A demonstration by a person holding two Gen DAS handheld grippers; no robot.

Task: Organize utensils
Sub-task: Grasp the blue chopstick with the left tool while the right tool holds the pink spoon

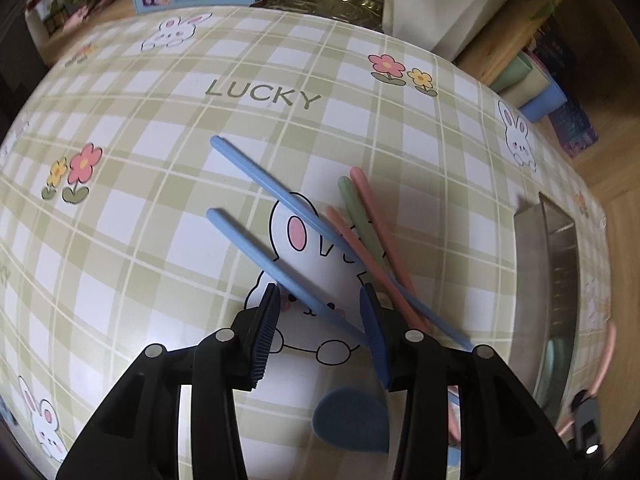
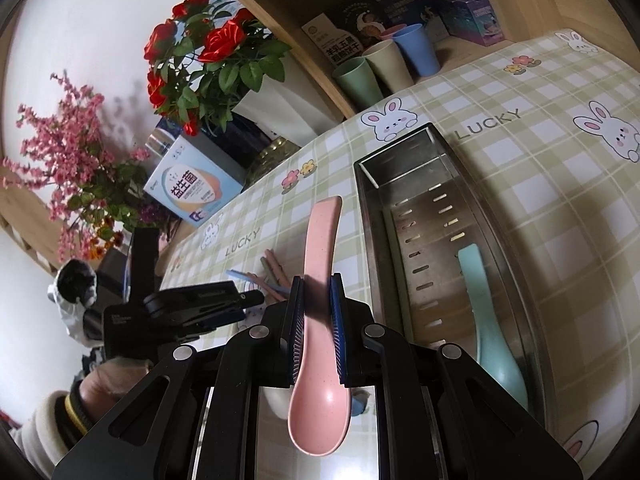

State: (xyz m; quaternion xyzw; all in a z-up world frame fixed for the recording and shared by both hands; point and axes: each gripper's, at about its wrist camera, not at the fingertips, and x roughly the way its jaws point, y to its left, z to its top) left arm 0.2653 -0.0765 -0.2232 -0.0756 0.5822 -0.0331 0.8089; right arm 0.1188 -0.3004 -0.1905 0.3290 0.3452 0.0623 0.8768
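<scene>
Right claw (image 2: 316, 300) clamps pink spoon (image 2: 320, 320) beside tray rim (image 2: 362, 184); left claw (image 1: 320, 320) agape over chopsticks (image 1: 288, 276).

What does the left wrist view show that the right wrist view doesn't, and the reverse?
Only the left wrist view: the open left gripper over the blue chopsticks, and a blue spoon below it.
Only the right wrist view: the right gripper shut on the pink spoon, and the mint spoon inside the tray.
Both: the metal tray, pink and green chopsticks, and the checked tablecloth.

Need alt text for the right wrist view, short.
The right gripper clamps a pink spoon by its handle above the checked tablecloth, beside a steel tray holding a mint spoon. Left gripper hovers over chopsticks.
</scene>
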